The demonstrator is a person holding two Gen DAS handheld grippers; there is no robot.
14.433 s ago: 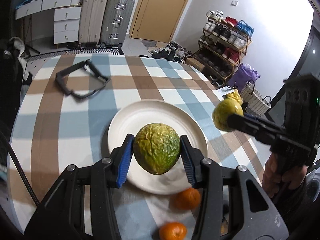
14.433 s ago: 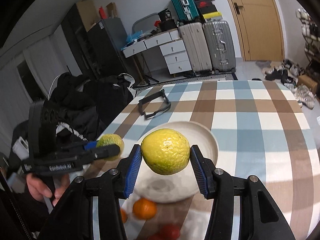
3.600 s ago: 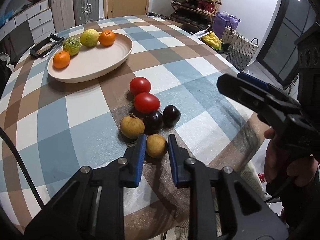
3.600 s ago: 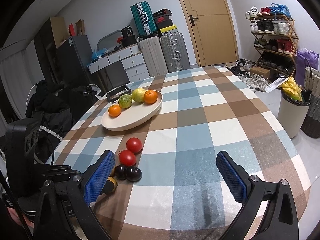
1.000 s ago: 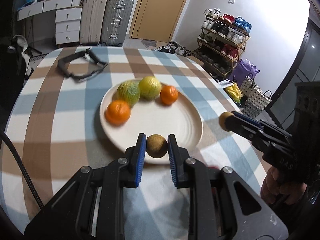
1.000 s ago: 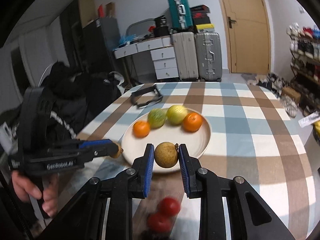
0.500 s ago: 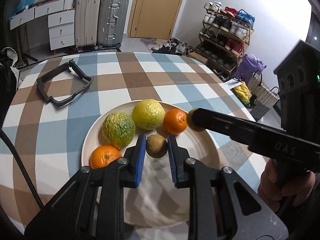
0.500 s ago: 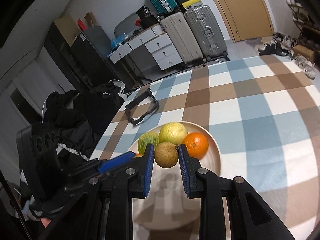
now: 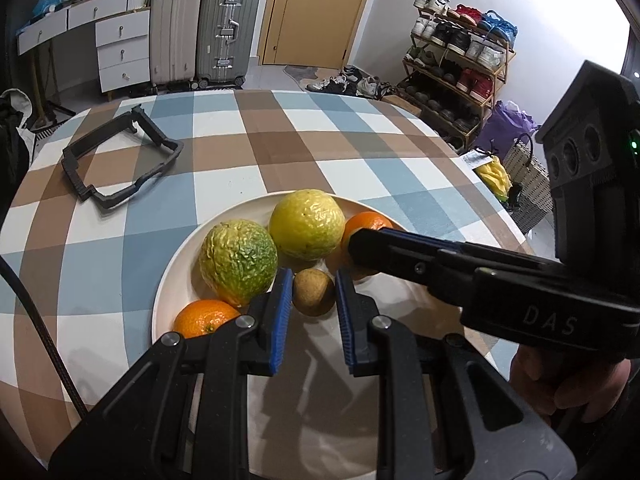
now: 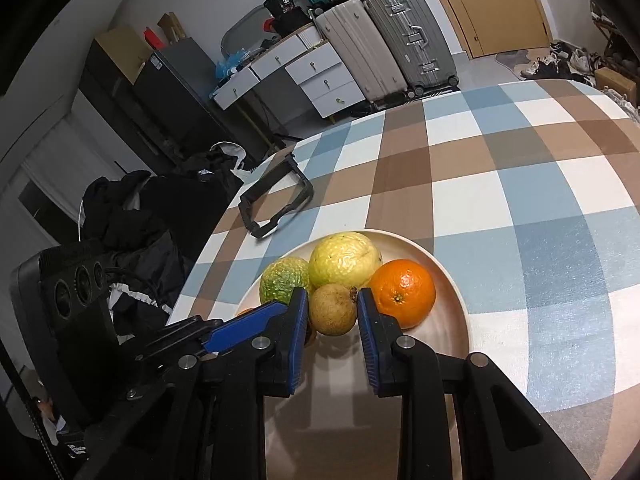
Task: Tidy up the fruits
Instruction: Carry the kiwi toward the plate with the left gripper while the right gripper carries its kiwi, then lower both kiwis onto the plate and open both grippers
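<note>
Left hand-held gripper (image 9: 312, 300) was closed on a small brown fruit (image 9: 314, 292), blue ribbed pads pressing both flanks. This fruit was nearly round, so its long axis could not be told with confidence; its skin was matt, russet and finely speckled. It hung over the cream plate (image 9: 176, 280), toward the plate's near side, just in front of the green-yellow citrus (image 9: 238, 262).

Right hand-held gripper (image 10: 333, 312) was likewise clamped on a second brown fruit (image 10: 333, 310), slightly egg-shaped, with a small dark stem stub at its upper right. This one sat over the plate (image 10: 452, 300) too, between the green-yellow citrus (image 10: 285, 282) and an orange (image 10: 402, 292), and just in front of the yellow citrus (image 10: 344, 260). Whether either brown fruit touched the plate could not be told.

On the plate, both large citrus had wrinkled, puckered rinds; the yellow citrus (image 9: 306, 224) lay beside the green-yellow one. The orange (image 9: 366, 222) was smooth and glossy, as was a second orange (image 9: 204, 318) at the plate's near left edge. The plate was a shallow round dish with a low raised rim.

The counter (image 9: 280, 140) bore a checked cloth of blue, brown and white. A black angular frame (image 9: 120, 160) lay beyond the plate, to its left. Beyond the counter stood hard-shell suitcases (image 9: 204, 28), white drawers (image 9: 120, 56), a wooden door (image 9: 316, 12) and a shoe rack (image 9: 460, 60).
</note>
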